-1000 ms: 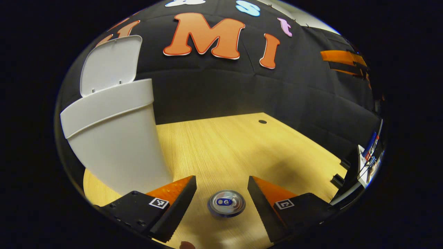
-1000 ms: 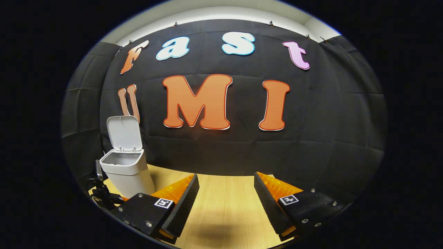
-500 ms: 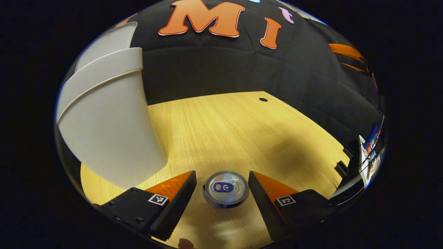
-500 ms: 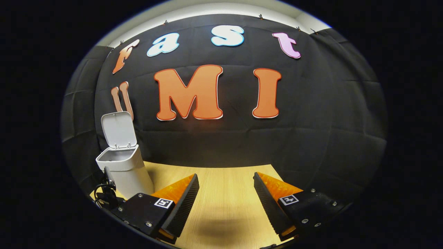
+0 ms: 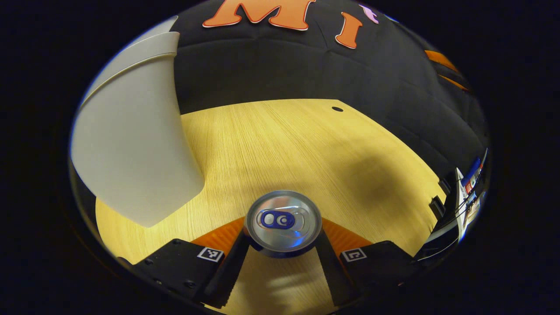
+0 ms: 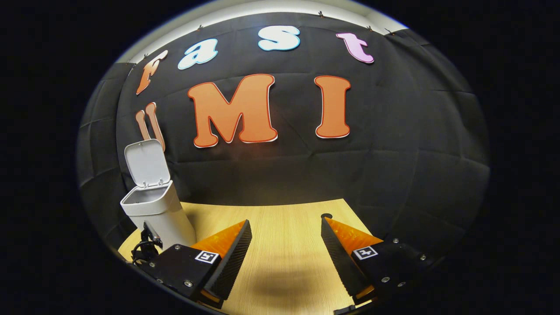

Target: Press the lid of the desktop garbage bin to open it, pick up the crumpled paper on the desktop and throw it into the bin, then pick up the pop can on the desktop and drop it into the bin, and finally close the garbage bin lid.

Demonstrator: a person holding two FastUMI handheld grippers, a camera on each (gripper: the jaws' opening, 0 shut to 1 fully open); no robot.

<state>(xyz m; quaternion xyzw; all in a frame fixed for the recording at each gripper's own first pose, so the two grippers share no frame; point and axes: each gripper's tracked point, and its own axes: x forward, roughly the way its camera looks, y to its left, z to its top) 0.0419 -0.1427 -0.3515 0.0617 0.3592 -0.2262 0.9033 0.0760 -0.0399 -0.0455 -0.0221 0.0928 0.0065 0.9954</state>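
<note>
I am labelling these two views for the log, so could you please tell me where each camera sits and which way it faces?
Left gripper view: rides the left gripper, looking down at the upright pop can between its jaws; bin beside it.
Right gripper view: rides the right gripper, low over the desk, facing the booth wall; jaws apart.
Shared: the bin and the desk.
</note>
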